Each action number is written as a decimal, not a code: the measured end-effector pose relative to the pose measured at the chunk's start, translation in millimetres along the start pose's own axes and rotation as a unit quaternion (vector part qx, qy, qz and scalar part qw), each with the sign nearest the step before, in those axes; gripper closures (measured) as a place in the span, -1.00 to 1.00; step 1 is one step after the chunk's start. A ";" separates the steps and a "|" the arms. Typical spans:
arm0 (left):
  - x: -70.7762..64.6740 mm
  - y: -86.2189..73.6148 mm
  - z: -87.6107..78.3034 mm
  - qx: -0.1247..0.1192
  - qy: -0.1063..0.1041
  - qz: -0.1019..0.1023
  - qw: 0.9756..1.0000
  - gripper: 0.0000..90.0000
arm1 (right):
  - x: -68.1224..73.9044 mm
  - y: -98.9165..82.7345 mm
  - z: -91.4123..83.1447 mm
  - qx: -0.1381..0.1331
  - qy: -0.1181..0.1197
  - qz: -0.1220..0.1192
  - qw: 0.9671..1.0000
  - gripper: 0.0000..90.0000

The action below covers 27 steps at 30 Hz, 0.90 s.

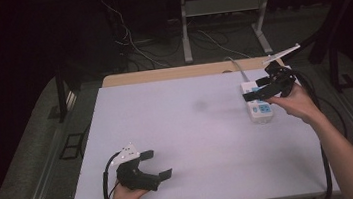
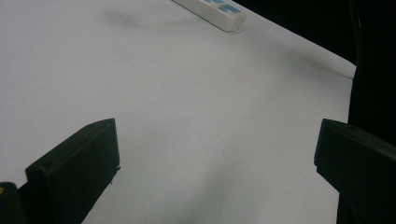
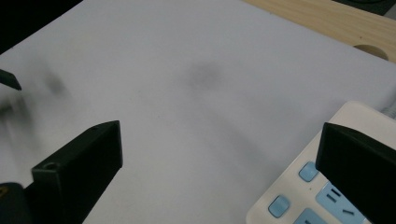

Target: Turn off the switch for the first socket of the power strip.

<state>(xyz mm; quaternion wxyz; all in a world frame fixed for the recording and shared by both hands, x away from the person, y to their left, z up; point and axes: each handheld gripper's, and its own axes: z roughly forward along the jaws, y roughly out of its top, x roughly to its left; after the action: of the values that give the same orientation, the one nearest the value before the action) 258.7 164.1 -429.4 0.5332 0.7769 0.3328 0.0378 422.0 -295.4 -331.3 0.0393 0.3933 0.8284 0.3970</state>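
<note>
High view shows your left gripper (image 1: pixel 155 163) low over the near left of the pale sheet (image 1: pixel 189 143) that covers the table, jaws spread wide with nothing between them. Your right gripper (image 1: pixel 260 88) hangs over the white power strip (image 1: pixel 261 111) at the sheet's far right, jaws also wide apart. A faint dark smudge (image 1: pixel 199 106) marks the sheet's middle. Bare wood tabletop (image 1: pixel 171 73) shows past the far edge; beyond it, desk legs (image 1: pixel 185 28) and loose cables (image 1: pixel 133 46) cross a dim grey floor.
</note>
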 end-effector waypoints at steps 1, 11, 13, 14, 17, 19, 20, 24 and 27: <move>0.1 0.0 0.0 0.000 0.000 0.001 1.000 -1.00 | -4.0 3.1 1.8 0.001 -0.002 0.002 1.000 -0.99; 0.9 0.0 0.2 0.000 -0.001 0.000 1.000 -1.00 | -23.0 10.9 11.0 -0.006 -0.011 0.026 1.000 -0.99; 0.9 0.0 0.2 0.000 -0.001 0.000 1.000 -1.00 | -25.1 10.9 11.9 -0.007 -0.012 0.030 0.999 -0.99; 0.9 0.0 0.1 0.000 -0.001 0.000 1.000 -1.00 | -27.4 10.8 12.7 -0.008 -0.012 0.033 0.999 -0.99; 1.1 0.1 0.1 0.000 -0.001 0.001 1.000 -1.00 | -35.8 9.7 15.8 -0.016 -0.016 0.048 0.999 -0.99; 1.2 0.1 0.2 0.000 -0.001 0.001 1.000 -1.00 | -39.4 9.0 17.5 -0.018 -0.023 0.053 0.998 -0.99; 1.0 0.0 0.1 0.000 -0.001 0.001 1.000 -1.00 | -40.4 8.9 18.5 -0.017 -0.031 0.054 0.998 -0.95; 0.8 -0.1 0.0 0.000 0.000 0.001 1.000 -1.00 | -45.2 8.3 22.0 -0.019 -0.054 0.055 0.997 -0.60; 1.0 -0.1 0.1 0.001 0.000 0.002 1.000 -1.00 | -48.7 7.6 25.0 -0.022 -0.061 0.061 0.996 -0.39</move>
<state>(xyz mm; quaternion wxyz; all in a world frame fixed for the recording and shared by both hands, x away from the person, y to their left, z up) 259.5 164.6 -429.8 0.5327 0.7777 0.3316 0.0383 469.6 -310.2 -355.2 0.0745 0.4654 0.7902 0.3916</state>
